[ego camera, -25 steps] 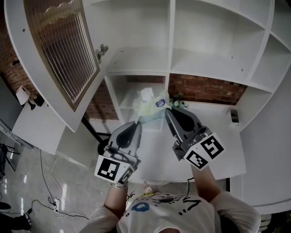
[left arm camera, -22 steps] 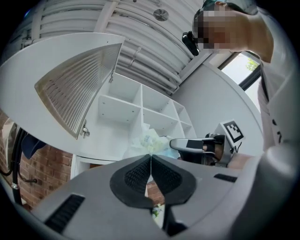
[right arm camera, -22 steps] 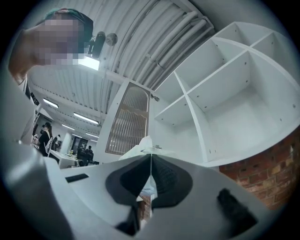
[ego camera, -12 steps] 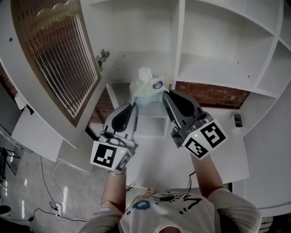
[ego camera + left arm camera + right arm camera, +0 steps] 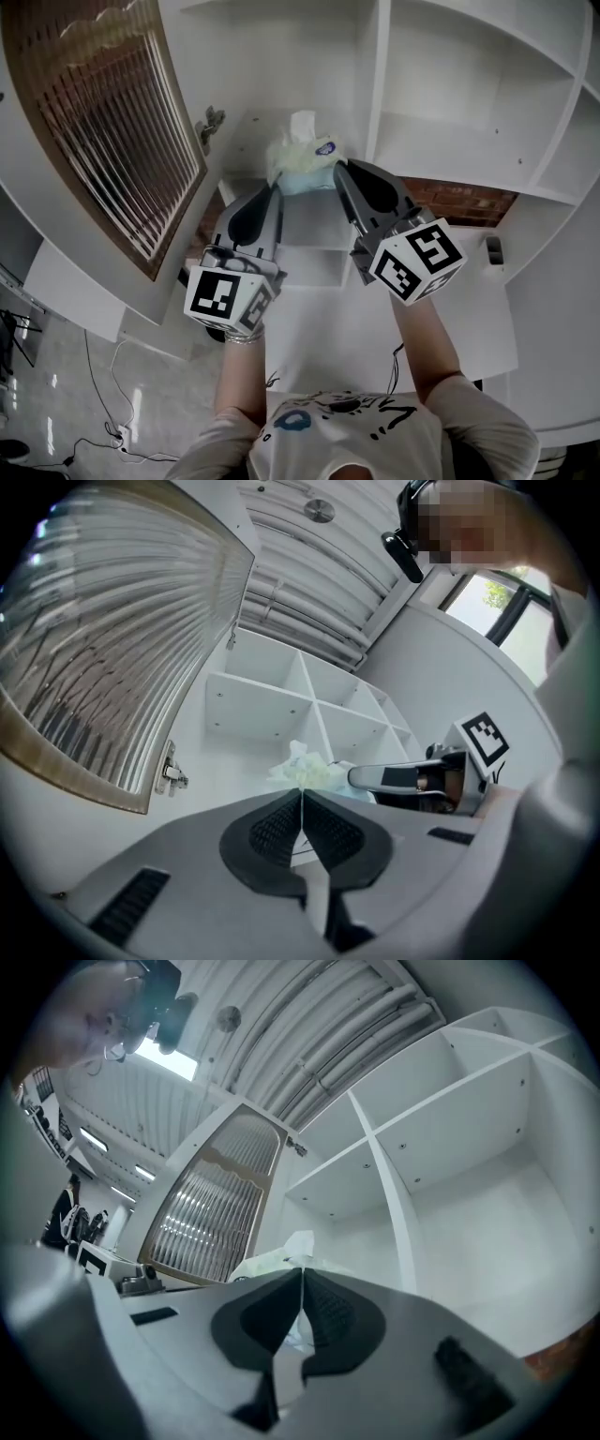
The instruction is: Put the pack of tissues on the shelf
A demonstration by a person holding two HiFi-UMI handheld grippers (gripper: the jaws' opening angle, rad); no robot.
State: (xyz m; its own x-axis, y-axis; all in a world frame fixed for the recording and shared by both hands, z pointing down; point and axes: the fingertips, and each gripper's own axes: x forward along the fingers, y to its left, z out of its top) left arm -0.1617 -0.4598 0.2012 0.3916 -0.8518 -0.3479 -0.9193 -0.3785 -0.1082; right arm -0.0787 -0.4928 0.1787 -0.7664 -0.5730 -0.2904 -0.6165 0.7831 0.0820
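Up goes the pack of tissues (image 5: 302, 161) with both arms since a second ago | left hand-held gripper (image 5: 273, 188) pinched shut on its 7 o'clock edge | right hand-held gripper (image 5: 339, 172) clamped shut on its 4 o'clock edge | pack held aloft before the white shelf (image 5: 441, 141) | open cabinet door (image 5: 103, 122) at 9 o'clock

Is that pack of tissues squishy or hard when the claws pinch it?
Probably squishy: the pack of tissues looks crumpled and baggy between the left claw and right claw. Likely light too, since both hold it just by pinched edges. The tissue poking out would probably flop.
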